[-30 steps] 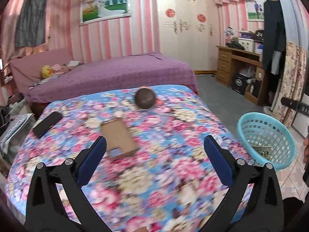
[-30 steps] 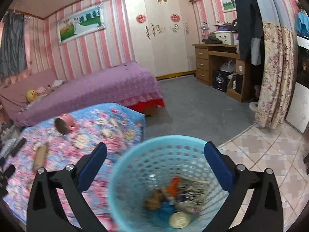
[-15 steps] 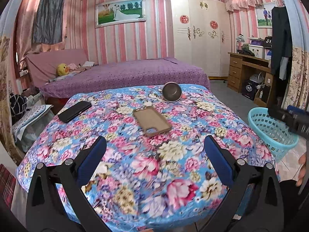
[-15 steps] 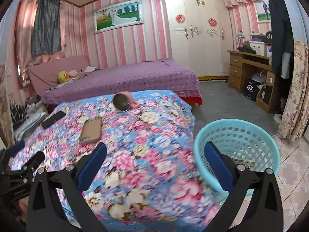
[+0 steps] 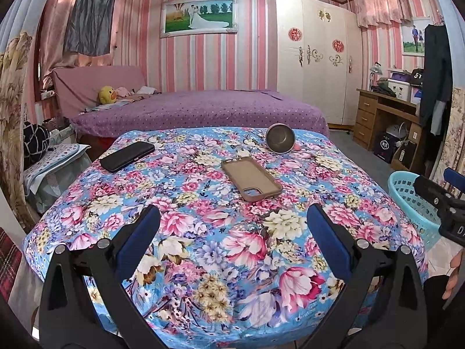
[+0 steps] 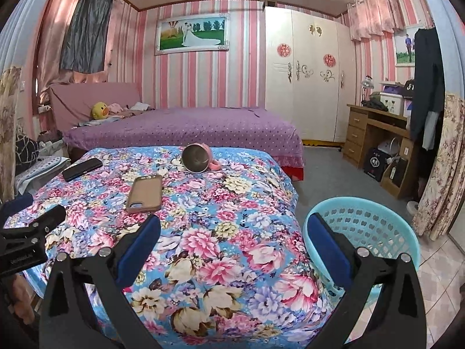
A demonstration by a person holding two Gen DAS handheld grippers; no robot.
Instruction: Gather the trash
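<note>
Both my grippers hover empty over the flowered table, the trash basket off to the right.

Through my left wrist camera, my left gripper [image 5: 232, 237] has its blue fingers spread wide with nothing between them, above the floral tablecloth [image 5: 203, 250]; a brown phone case [image 5: 251, 178] lies ahead, a black phone [image 5: 127, 152] far left, a tipped metal cup [image 5: 280, 138] beyond, and the blue basket [image 5: 412, 200] stands on the floor past the table's right edge. Through my right wrist camera, my right gripper [image 6: 232, 237] is likewise spread and empty; its right finger overlaps the basket's [image 6: 369, 226] near rim, and I cannot see the basket's contents.
</note>
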